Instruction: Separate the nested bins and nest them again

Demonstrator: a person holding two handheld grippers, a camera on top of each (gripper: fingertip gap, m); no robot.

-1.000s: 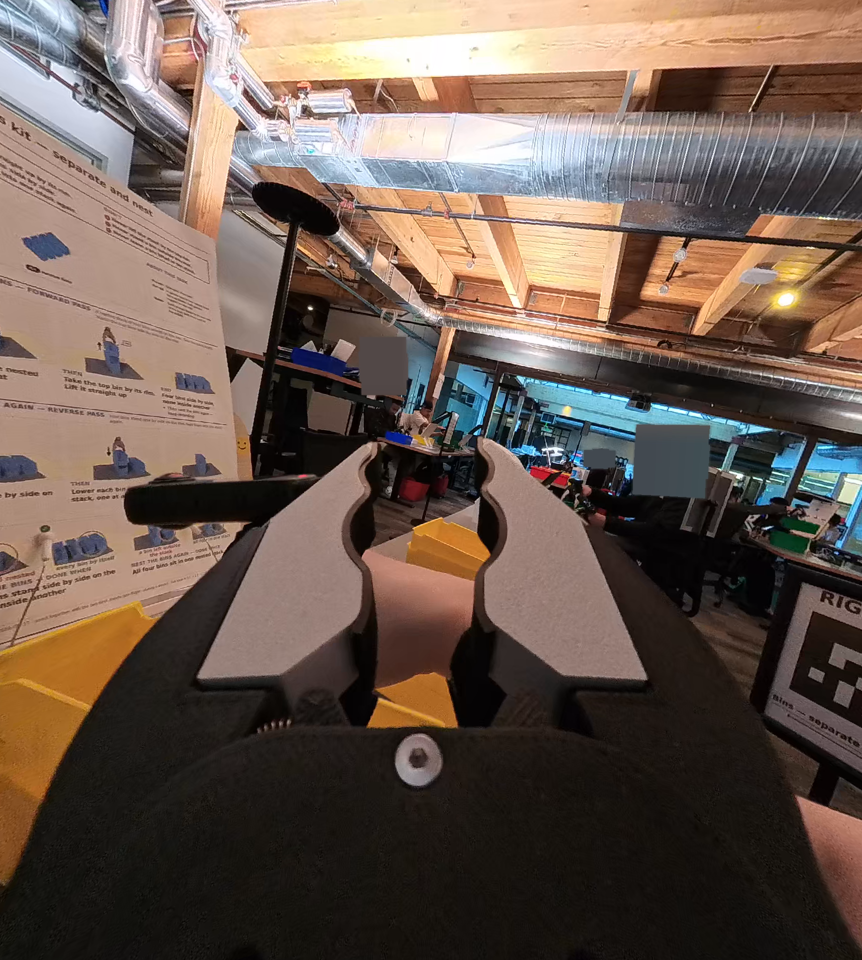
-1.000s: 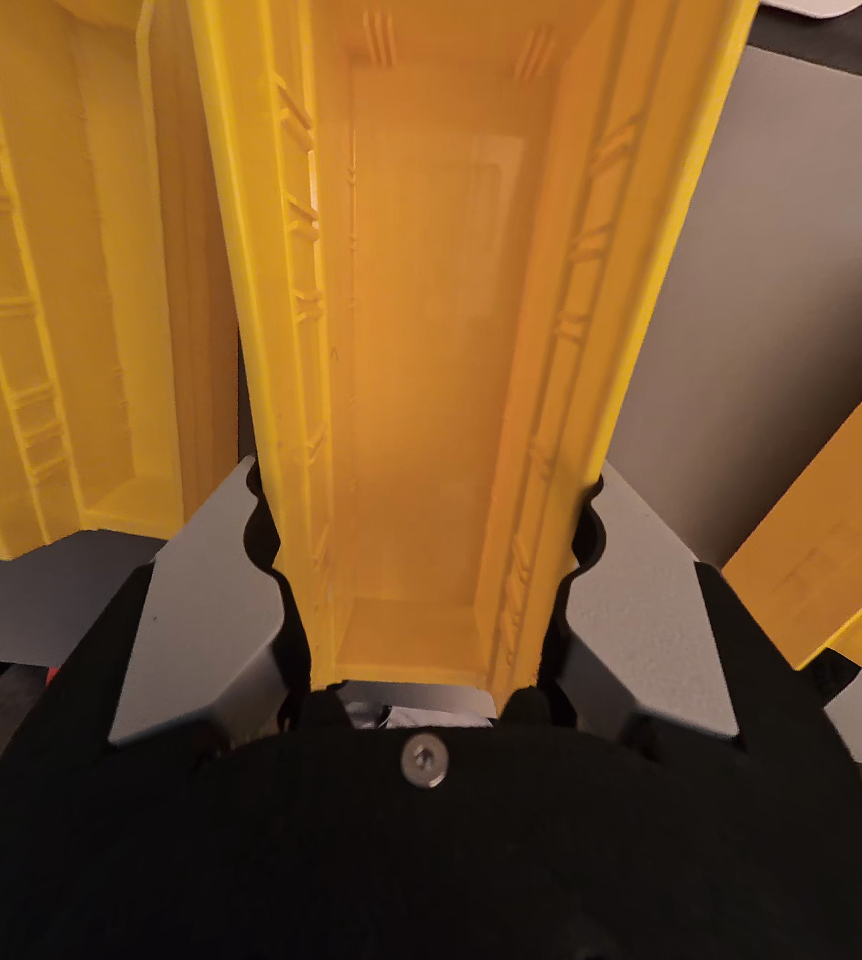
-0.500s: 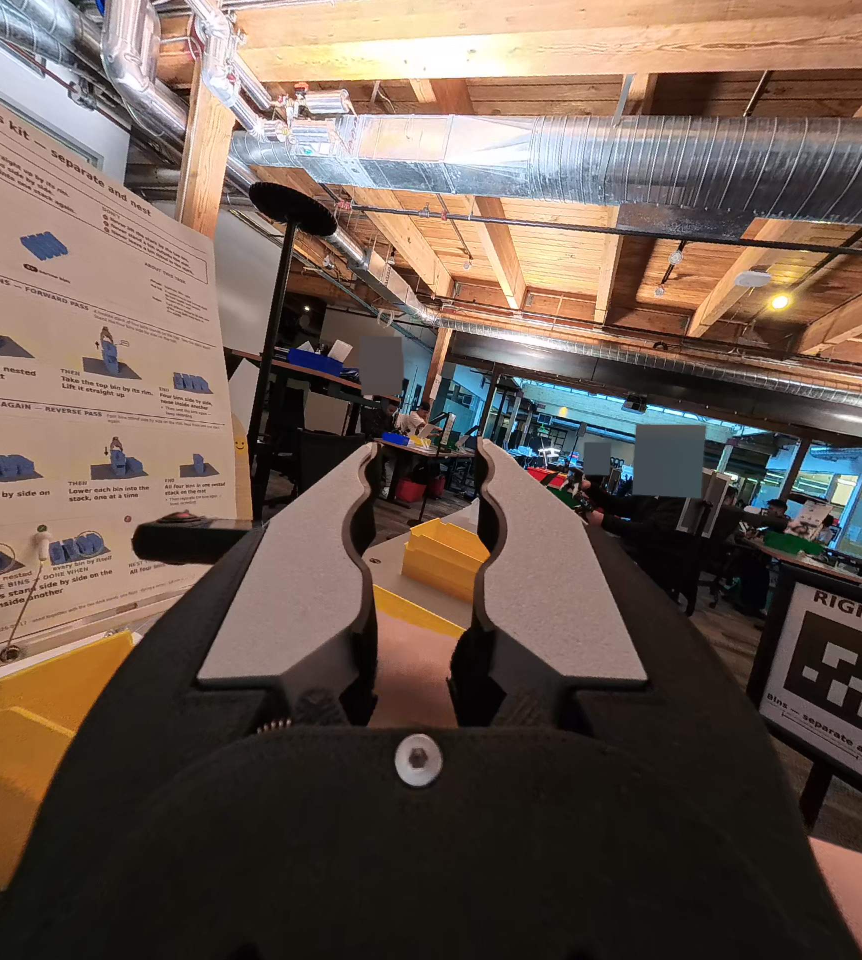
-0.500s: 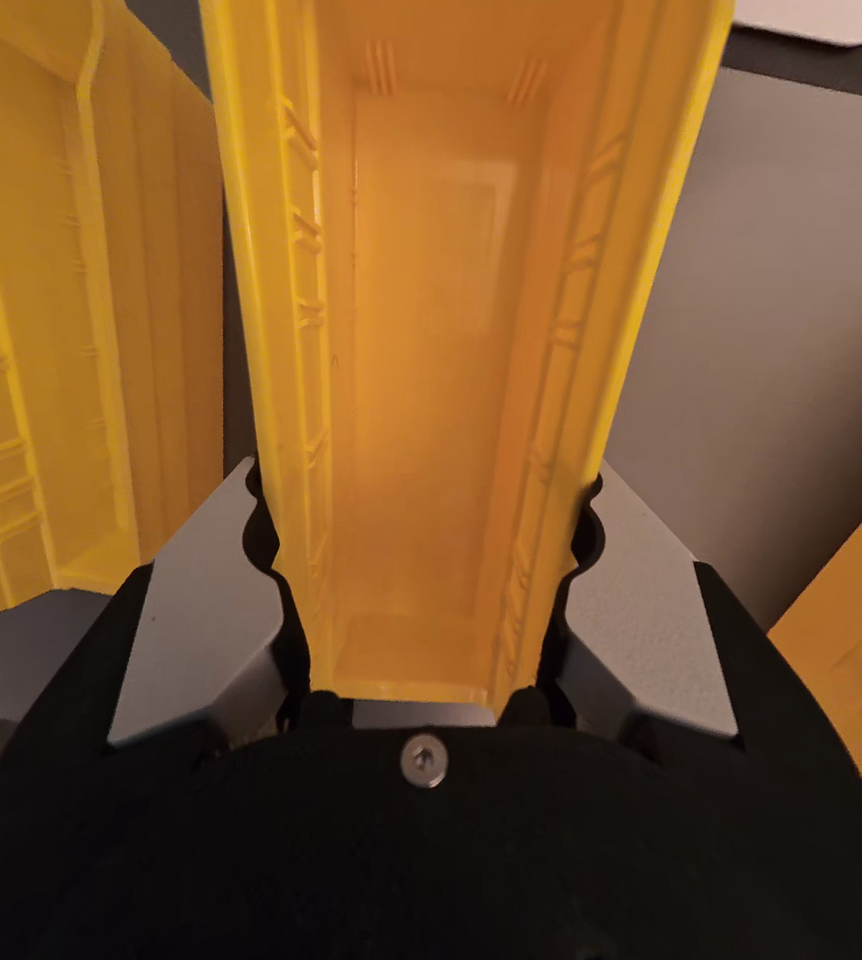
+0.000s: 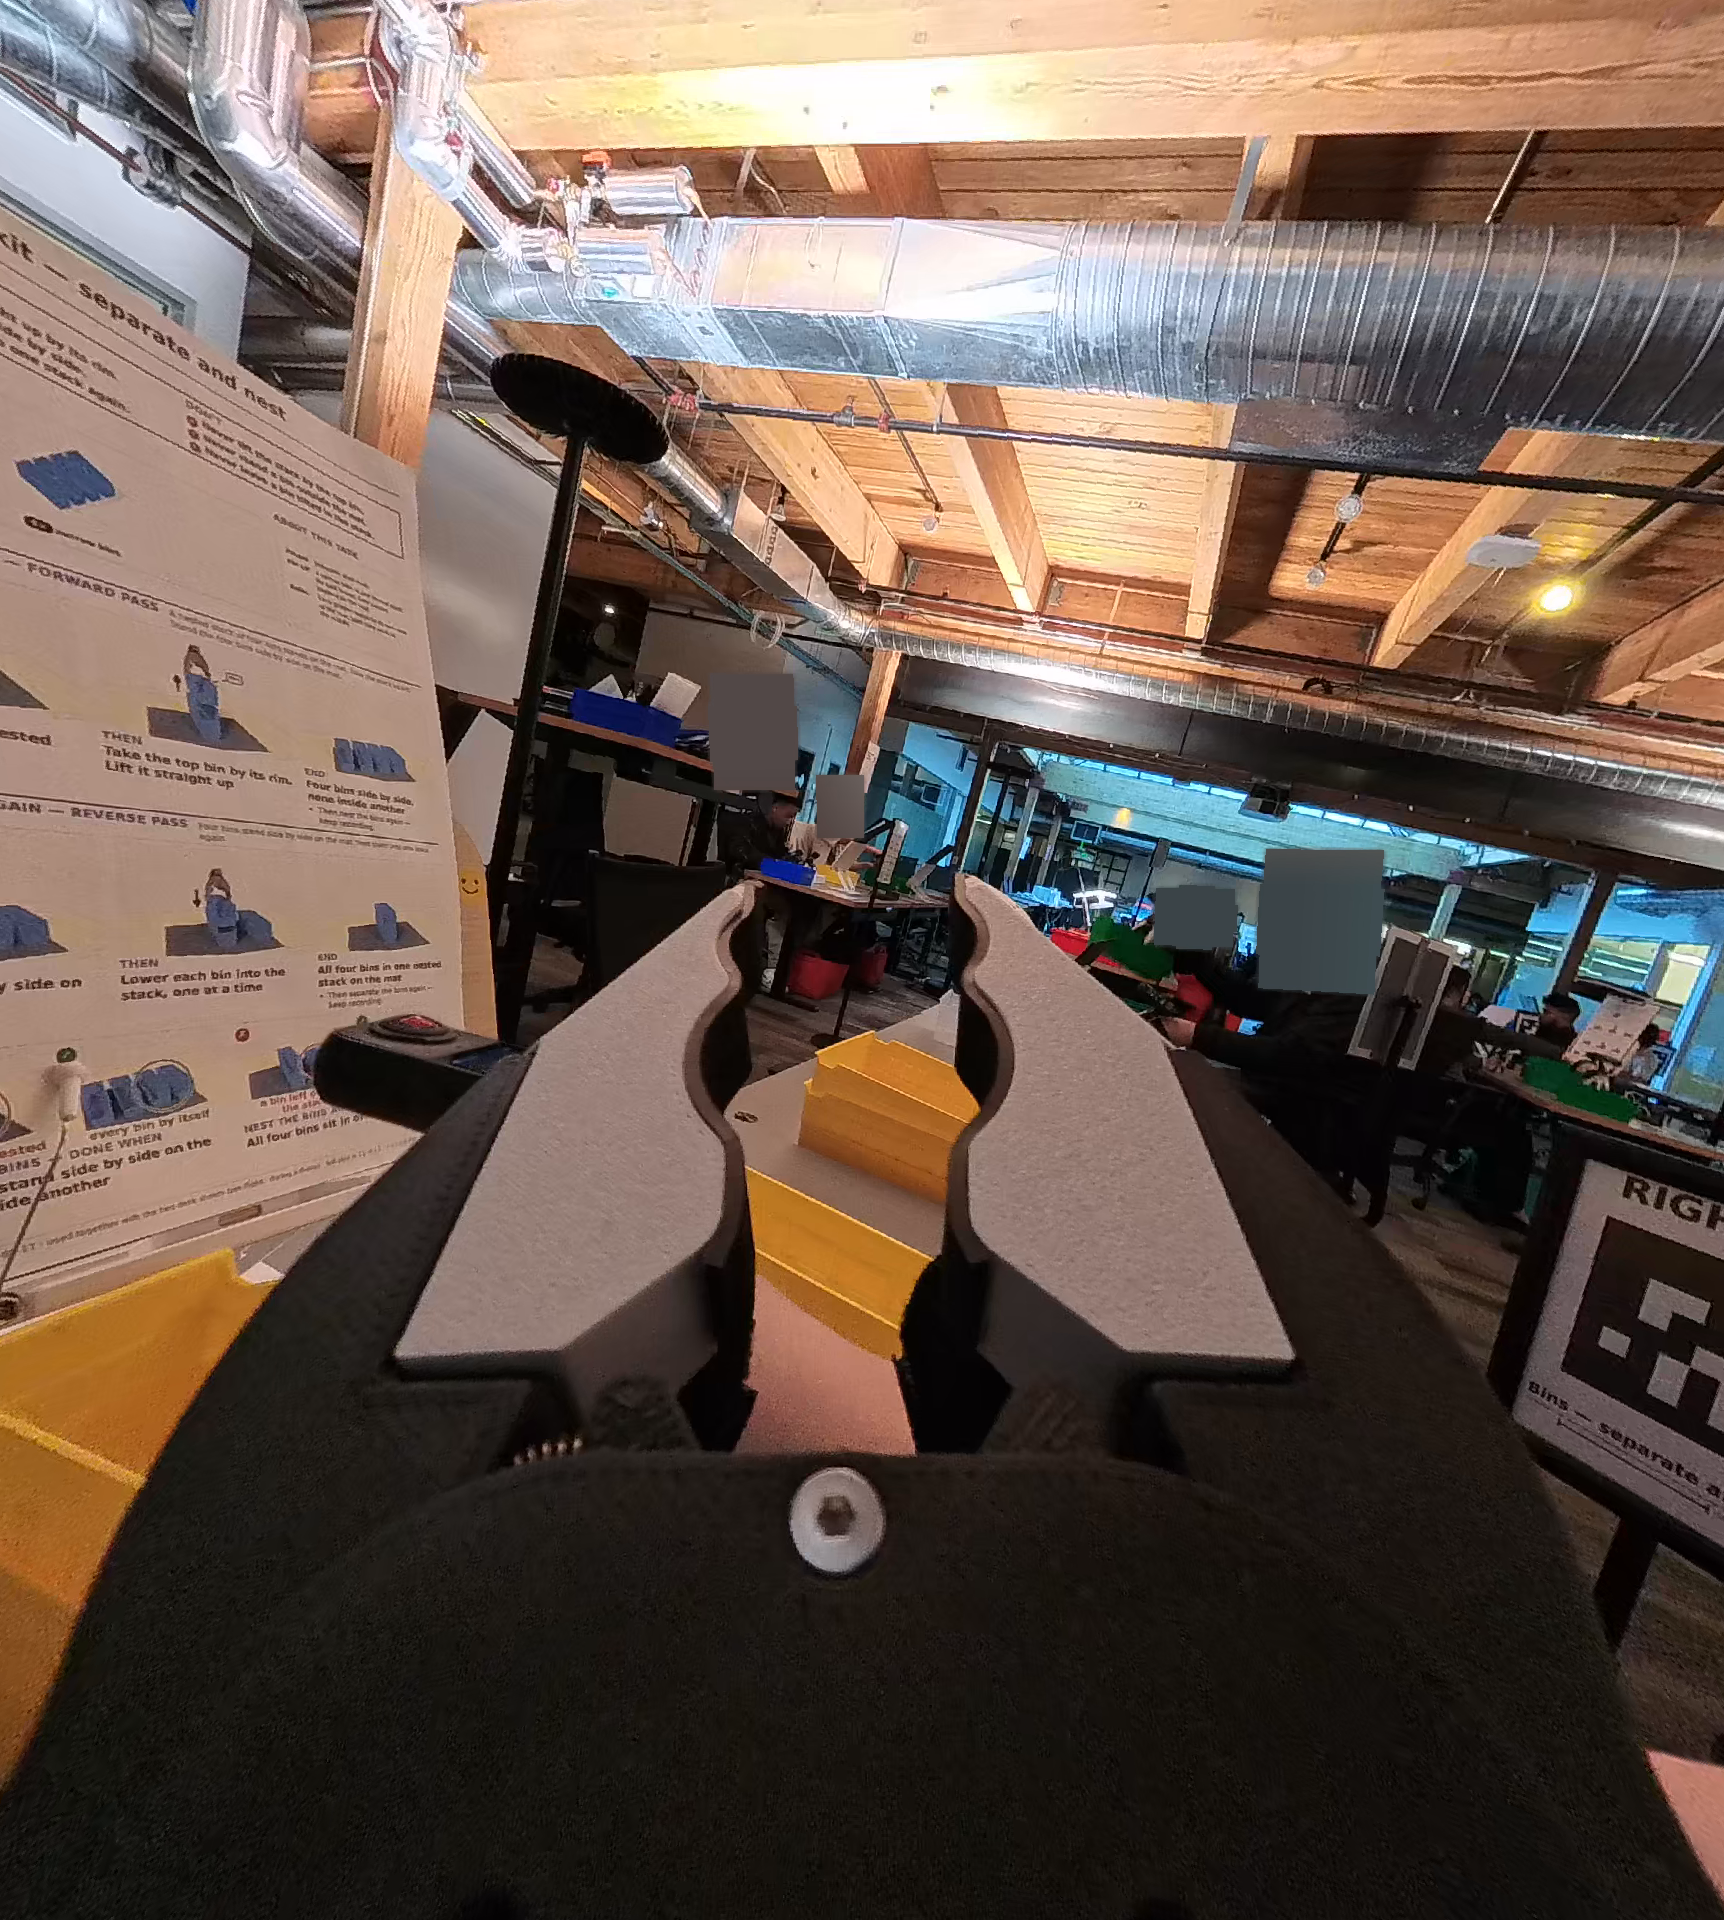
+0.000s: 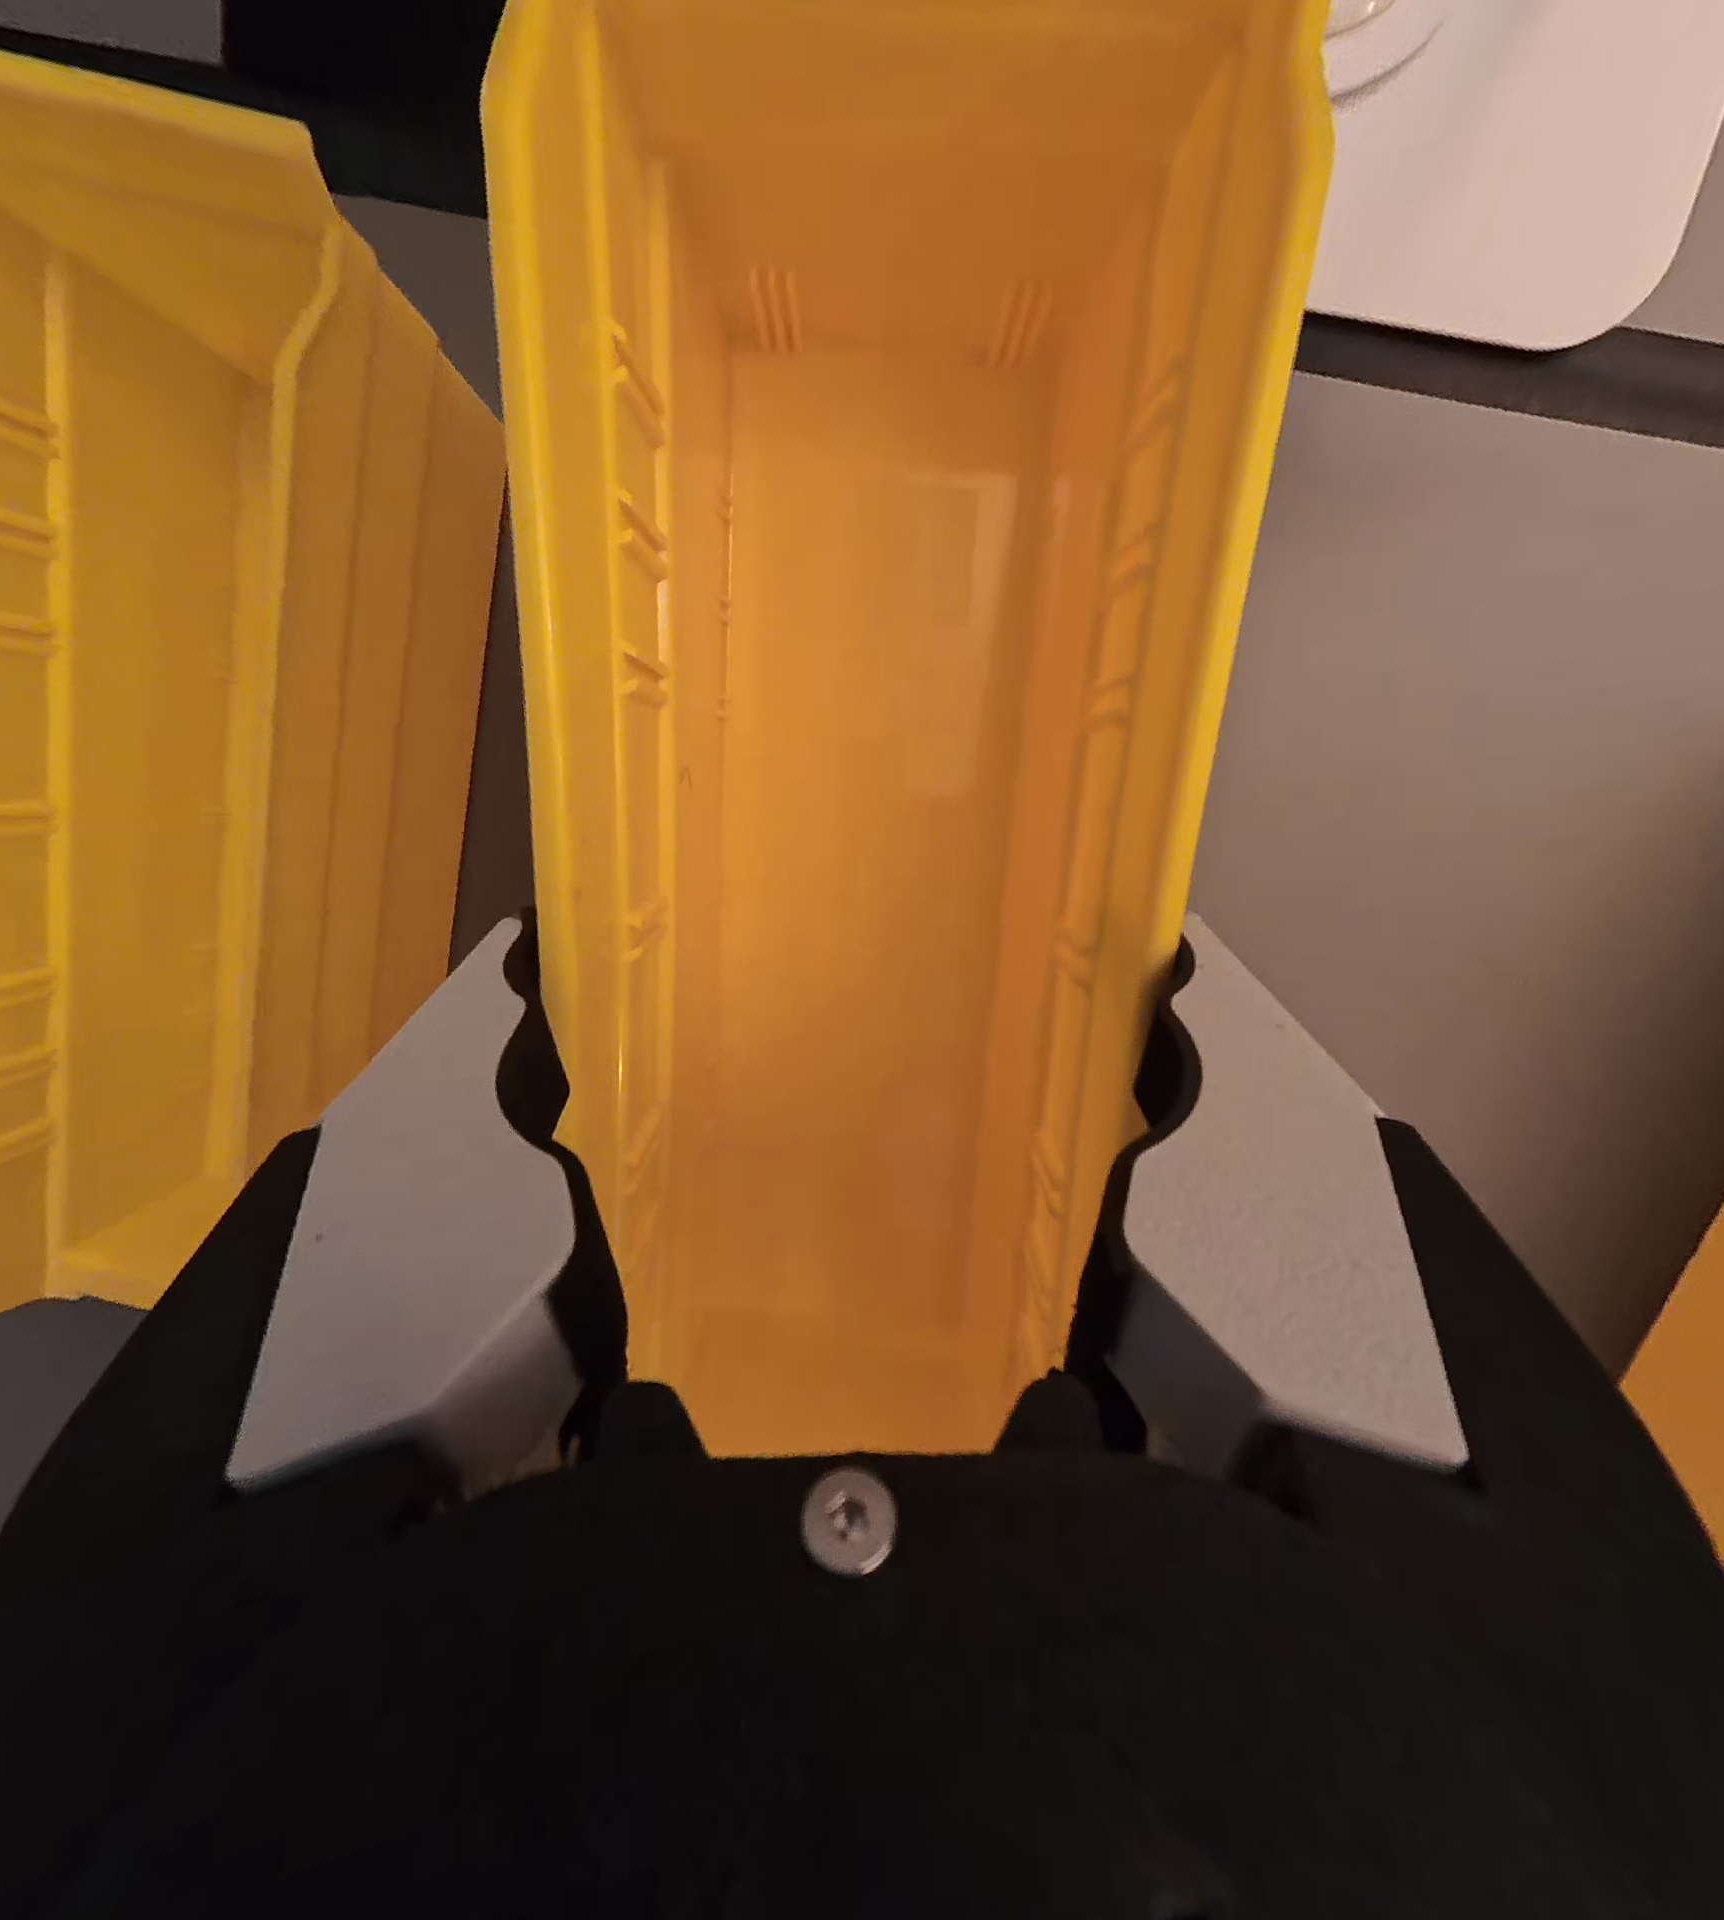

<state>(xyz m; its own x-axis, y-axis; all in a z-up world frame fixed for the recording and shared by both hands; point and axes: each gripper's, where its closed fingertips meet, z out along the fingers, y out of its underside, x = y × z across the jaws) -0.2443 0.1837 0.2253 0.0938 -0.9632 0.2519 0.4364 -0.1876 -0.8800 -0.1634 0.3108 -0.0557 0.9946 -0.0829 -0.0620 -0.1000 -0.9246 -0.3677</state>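
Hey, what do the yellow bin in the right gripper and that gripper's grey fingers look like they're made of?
Yellow bin: most likely moulded plastic, smooth and slightly glossy; raised ribs line its walls and a soft reflection sits on its floor. Grey fingers of the right gripper: probably hard plastic, perhaps 3D-printed; matte, finely grainy, with black wavy inner pads.

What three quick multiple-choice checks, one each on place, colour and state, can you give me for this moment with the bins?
1. Where is the second bin in the right wrist view?
A. left of the held bin
B. inside the held bin
C. on top of the held bin

2. What colour is the held bin?
A. blue
B. yellow
C. green

3. What is the left gripper holding?
A. a bin
B. a poster
C. nothing

Answers:
1 A, it lies apart at the left edge.
2 B, its walls and floor are yellow.
3 C, only background shows between its fingers.
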